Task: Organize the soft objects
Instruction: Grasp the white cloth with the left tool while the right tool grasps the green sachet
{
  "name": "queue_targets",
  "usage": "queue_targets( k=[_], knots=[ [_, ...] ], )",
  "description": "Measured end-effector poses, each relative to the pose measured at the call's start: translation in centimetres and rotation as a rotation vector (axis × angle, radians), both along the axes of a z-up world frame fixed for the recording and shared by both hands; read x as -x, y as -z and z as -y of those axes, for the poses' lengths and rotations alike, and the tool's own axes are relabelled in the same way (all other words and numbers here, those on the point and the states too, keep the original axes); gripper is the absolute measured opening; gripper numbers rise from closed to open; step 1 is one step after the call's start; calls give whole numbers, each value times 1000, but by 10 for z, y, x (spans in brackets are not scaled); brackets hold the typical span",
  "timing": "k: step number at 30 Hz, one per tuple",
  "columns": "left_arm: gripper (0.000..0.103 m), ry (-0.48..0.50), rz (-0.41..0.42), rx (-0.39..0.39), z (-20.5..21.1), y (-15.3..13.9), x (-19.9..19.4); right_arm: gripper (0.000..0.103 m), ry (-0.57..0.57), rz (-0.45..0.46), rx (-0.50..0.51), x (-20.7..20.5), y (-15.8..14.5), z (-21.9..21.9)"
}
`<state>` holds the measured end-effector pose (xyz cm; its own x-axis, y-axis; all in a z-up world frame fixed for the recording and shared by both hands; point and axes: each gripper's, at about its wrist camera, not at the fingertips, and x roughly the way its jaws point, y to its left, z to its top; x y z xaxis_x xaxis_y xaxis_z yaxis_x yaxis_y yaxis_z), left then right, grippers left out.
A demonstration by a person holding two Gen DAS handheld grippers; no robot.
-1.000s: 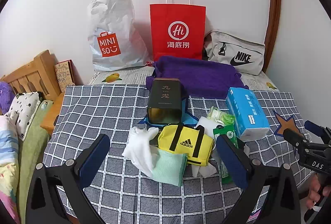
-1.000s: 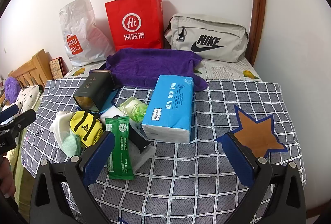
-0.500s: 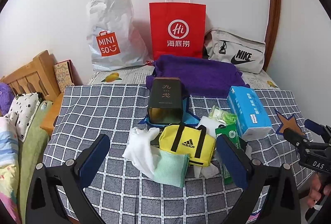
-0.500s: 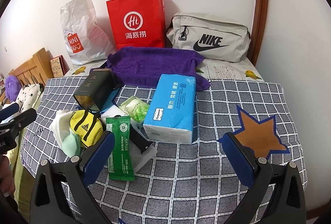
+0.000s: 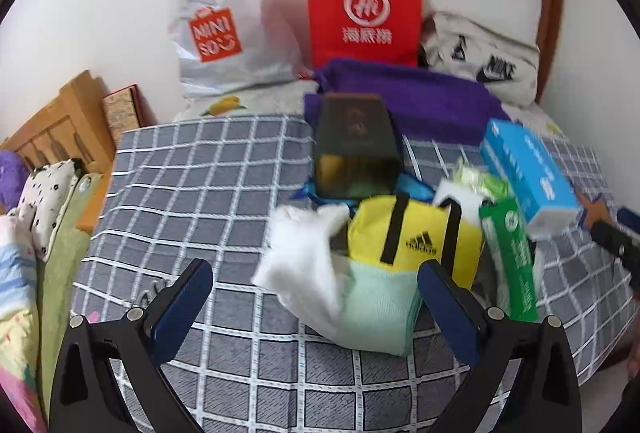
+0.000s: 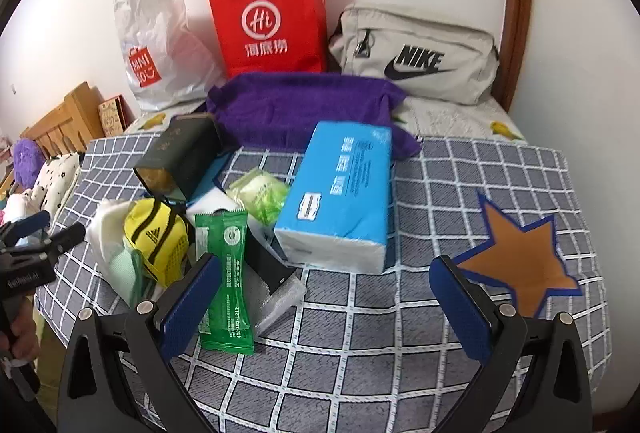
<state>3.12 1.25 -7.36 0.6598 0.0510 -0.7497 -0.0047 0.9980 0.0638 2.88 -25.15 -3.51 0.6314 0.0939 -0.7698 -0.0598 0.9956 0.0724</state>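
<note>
A pile lies on the checked cloth (image 5: pixel 192 185): a white cloth (image 5: pixel 300 253), a mint green towel (image 5: pixel 380 305), a yellow Adidas bag (image 5: pixel 412 233), a green packet (image 5: pixel 512 253), a blue tissue pack (image 5: pixel 528 169) and a dark tin (image 5: pixel 356 153). My left gripper (image 5: pixel 316 305) is open, its fingers straddling the white cloth and mint towel, just short of them. My right gripper (image 6: pixel 326 301) is open in front of the blue tissue pack (image 6: pixel 340 197), its left finger beside the green packet (image 6: pixel 226 273). The yellow bag (image 6: pixel 156 245) sits at the left of that view.
A purple towel (image 6: pixel 304 105) lies behind the pile. Against the wall stand a silver Miniso bag (image 5: pixel 224 21), a red paper bag (image 5: pixel 364 9) and a grey Nike pouch (image 6: pixel 416 53). A brown star patch (image 6: pixel 520 253) marks the cloth at right. Bedding and a wooden headboard (image 5: pixel 60 125) are at left.
My left gripper has moved forward and down toward the white cloth and mint towel, which now loom larger. My right gripper has edged closer to the tissue pack.
</note>
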Motion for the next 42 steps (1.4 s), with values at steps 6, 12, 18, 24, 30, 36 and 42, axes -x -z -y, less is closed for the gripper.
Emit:
queue_targets(
  k=[6, 12, 18, 24, 30, 36, 42],
  knots=[
    [103, 43, -56, 10, 12, 30, -10, 103, -18, -46, 6, -11, 23, -5],
    [103, 51, -100, 0, 15, 52, -14, 103, -19, -85, 1, -19, 40, -5],
    [103, 51, -124, 23, 11, 65, -19, 103, -27, -114, 0, -26, 52, -9],
    [81, 39, -94, 62, 3, 64, -19, 101, -44, -130, -11, -29, 59, -13],
    [59, 57, -89, 81, -2, 61, -21, 96, -62, -149, -33, -31, 65, -16],
    [28, 78, -69, 38, 0, 55, -16, 96, -80, -157, -33, -31, 68, -23],
    [15, 93, -54, 92, -10, 47, -9, 96, -89, -155, -33, -28, 65, -26]
  ],
)
